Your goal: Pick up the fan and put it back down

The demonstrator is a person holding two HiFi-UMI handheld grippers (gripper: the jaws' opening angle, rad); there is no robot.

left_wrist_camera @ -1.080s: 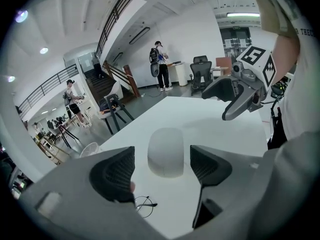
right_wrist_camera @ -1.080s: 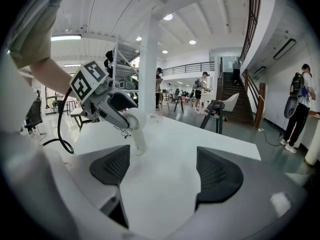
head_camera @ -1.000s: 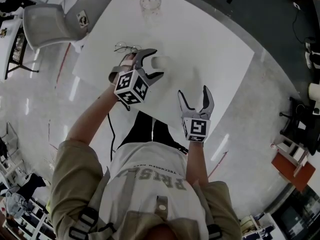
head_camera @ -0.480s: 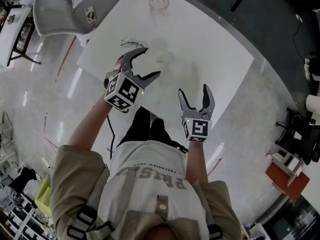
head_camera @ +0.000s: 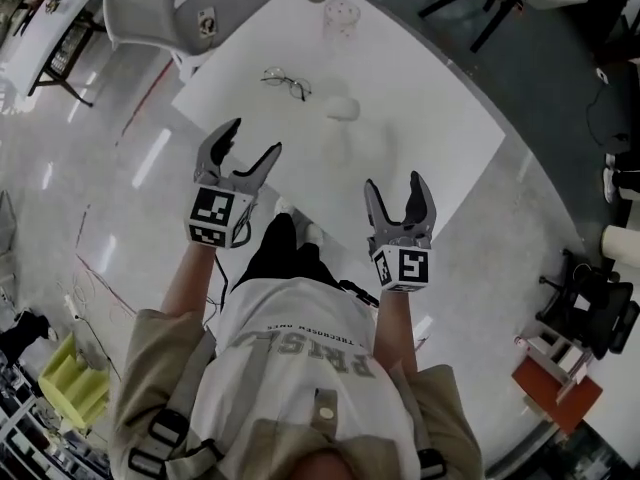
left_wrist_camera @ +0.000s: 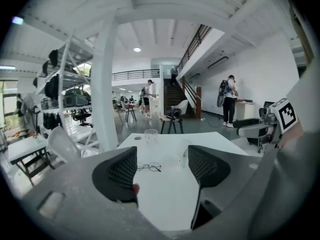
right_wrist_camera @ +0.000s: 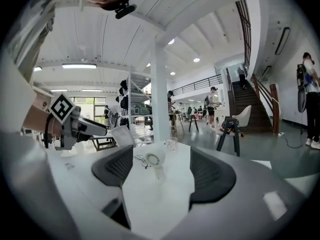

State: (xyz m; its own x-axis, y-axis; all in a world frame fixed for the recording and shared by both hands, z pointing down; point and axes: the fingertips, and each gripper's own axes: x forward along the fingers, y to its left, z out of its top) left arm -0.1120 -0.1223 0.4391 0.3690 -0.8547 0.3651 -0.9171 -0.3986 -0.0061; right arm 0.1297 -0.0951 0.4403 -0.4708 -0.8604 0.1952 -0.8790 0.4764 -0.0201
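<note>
Head view: table is shown. Left gripper and right gripper are held off its near edge, jaws apart, just narrowed slightly, nothing between them. Fan is seen standing mid-table, untouched, seemingly set down; otherwise a forward reach is called for.

Left gripper off fan (jaws narrower, empty)

Small white fan: round head over short handle, standing upright near middle of white bench, nothing touching it.
</note>
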